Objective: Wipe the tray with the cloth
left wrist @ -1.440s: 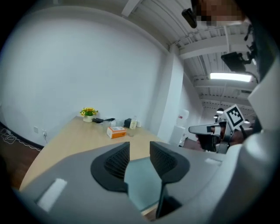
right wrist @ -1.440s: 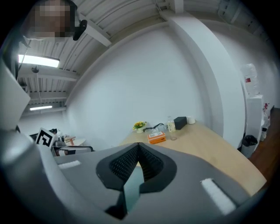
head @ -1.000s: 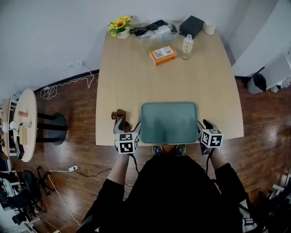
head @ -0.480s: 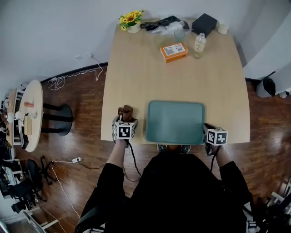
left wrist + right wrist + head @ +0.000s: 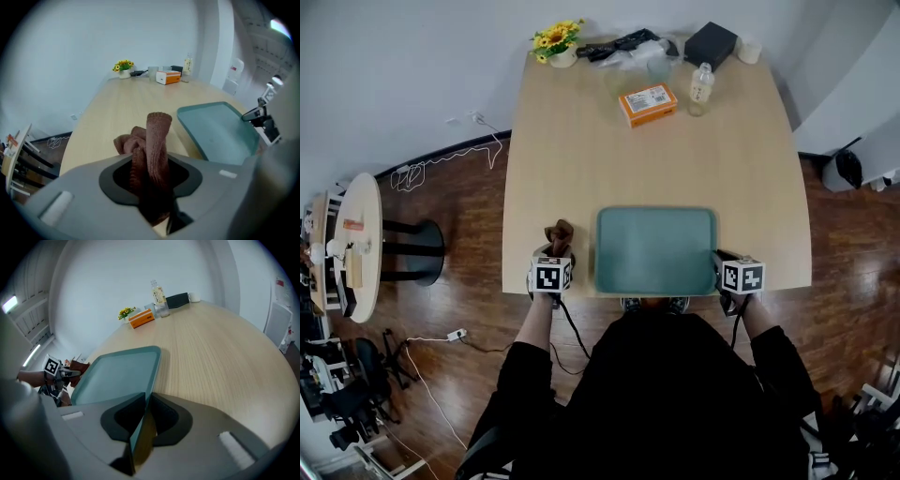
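I am closing the left gripper (image 5: 152,174) on the brown cloth (image 5: 157,137). Its jaws are narrowing, and the cloth is bunched and standing upright between them, pinched low while its top fold is poking up above them. This is happening at the near edge of the table (image 5: 609,150), toward its left corner, and the cloth is sitting just beside the left rim of the teal tray (image 5: 656,251) without touching it. The tray is lying flat against the middle of the table's near edge. I am closing the right gripper (image 5: 142,423) on the tray's right rim, with the rim edge-on between its narrow jaws. An orange box (image 5: 647,103) and a bottle (image 5: 700,86) are standing near the far edge.
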The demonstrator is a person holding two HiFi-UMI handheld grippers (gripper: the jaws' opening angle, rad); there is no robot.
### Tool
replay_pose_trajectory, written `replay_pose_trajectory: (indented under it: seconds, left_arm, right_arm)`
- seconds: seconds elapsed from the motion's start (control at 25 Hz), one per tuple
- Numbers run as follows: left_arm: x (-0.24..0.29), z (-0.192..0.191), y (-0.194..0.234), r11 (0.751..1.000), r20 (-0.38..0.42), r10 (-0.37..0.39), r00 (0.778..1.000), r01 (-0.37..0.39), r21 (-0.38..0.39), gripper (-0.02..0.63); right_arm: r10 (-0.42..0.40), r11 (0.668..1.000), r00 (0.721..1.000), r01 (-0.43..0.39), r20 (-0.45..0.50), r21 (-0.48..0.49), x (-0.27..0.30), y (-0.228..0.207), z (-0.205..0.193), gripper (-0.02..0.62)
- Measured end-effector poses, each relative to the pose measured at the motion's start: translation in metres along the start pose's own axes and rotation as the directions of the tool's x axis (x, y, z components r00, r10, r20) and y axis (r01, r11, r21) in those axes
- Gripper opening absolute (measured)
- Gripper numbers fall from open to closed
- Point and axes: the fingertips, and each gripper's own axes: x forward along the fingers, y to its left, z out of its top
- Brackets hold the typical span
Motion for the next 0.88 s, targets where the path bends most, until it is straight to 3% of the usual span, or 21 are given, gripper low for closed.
replay_pose_trajectory:
  seconds: [0.24, 0.4, 0.64, 0.76, 0.88]
  left_arm:
    - [-0.014, -0.001, -0.034, 0.997, 0.013, -0.065, 0.998, 0.066, -0.042, 0.087]
    - [-0.020, 0.030, -0.049, 0.989, 0.022, -0.131, 0.991, 0.132, -0.071, 0.086]
    - [0.015, 0.090, -0.071, 0.983, -0.040, -0.176, 0.984, 0.178, 0.042, 0.085]
    - [0.030, 0.095, -0.084, 0.978, -0.091, -0.165, 0.982, 0.176, 0.117, 0.086]
    - [0.032, 0.094, -0.089, 0.975, -0.107, -0.160, 0.981, 0.174, 0.136, 0.086]
  right_arm:
    - [-0.017, 1.000, 1.000, 0.017, 0.021, -0.001, 0.000, -0.003, 0.000, 0.043]
    - [-0.023, 1.000, 1.000, 0.023, 0.017, -0.009, -0.001, -0.005, 0.001, 0.043]
    - [-0.041, 0.999, 0.999, 0.041, 0.028, -0.013, -0.001, 0.001, 0.002, 0.043]
    - [-0.030, 0.999, 0.999, 0.031, 0.025, -0.016, -0.001, 0.001, 0.001, 0.043]
    - [-0.024, 1.000, 0.999, 0.025, 0.031, -0.012, -0.002, 0.001, 0.001, 0.043]
